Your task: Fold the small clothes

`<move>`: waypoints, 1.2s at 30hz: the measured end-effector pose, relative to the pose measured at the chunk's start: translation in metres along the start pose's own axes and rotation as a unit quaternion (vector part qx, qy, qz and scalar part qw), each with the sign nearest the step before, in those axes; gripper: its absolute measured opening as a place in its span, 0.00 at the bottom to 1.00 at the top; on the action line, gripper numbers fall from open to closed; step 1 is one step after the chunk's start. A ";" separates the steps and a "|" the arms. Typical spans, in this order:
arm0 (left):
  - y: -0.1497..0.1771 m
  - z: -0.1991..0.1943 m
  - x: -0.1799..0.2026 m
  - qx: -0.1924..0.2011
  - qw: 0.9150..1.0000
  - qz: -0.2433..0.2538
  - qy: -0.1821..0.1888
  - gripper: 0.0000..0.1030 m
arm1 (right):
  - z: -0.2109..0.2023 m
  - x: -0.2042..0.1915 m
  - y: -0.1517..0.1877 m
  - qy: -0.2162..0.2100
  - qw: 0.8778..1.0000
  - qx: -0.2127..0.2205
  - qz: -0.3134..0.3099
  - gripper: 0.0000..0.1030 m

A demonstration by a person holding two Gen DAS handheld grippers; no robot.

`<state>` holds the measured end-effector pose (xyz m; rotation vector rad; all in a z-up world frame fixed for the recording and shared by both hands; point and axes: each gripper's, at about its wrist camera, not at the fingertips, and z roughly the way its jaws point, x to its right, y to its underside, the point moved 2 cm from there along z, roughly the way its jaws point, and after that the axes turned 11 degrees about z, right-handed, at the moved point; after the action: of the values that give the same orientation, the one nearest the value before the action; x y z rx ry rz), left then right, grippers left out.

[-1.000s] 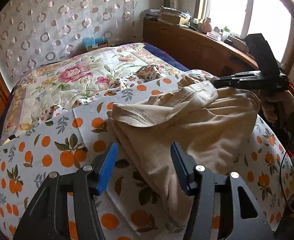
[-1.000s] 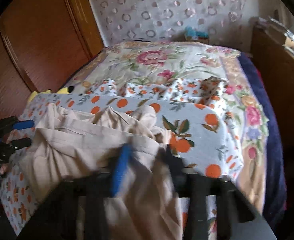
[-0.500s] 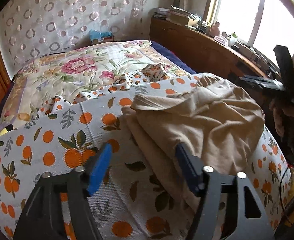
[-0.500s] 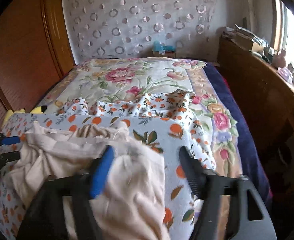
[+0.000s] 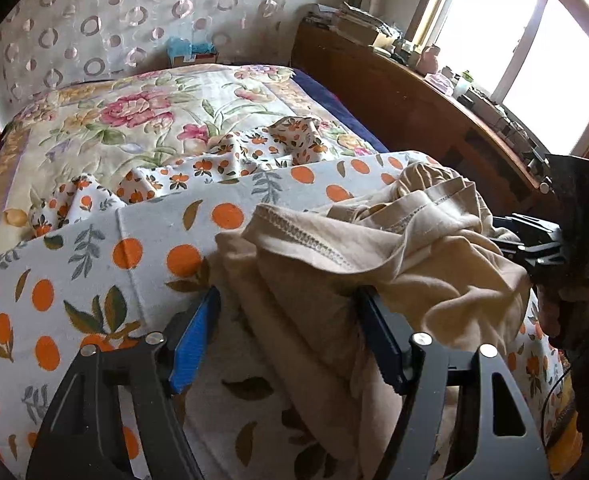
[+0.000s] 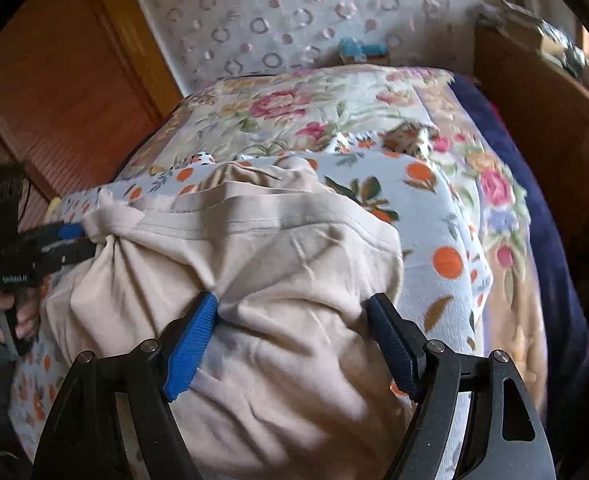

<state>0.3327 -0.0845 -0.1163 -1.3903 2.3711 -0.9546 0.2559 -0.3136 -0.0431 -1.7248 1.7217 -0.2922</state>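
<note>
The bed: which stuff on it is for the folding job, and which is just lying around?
For the folding:
- beige garment, crumpled
- orange-print cloth beneath it

Just lying about:
- flowery quilt
- blue box by the wall
- clutter on the wooden ledge by the window

Beige garment [image 5: 426, 280], unfolded, heaped on the orange-print cloth [image 5: 94, 272].
A soft, plain beige knit piece, crumpled into a loose mound with deep creases. One stitched hem turns up along its top, running from about 9 o'clock toward 3 o'clock in the left wrist view; a second hemmed layer bunches behind it at 1 o'clock. In the right wrist view the fabric gathers to a twisted point at 9 o'clock and drapes down toward 6 o'clock.
</note>
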 end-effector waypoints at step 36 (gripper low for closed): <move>0.007 -0.091 0.025 0.103 0.994 0.006 0.022 0.13 | -0.015 -0.011 -0.009 -0.033 0.993 0.052 -0.097 0.20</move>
<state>0.2698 -0.0651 -0.0479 -1.2880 2.2330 -1.1994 0.2531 -0.3082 -0.0227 -1.8063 1.4686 -0.3981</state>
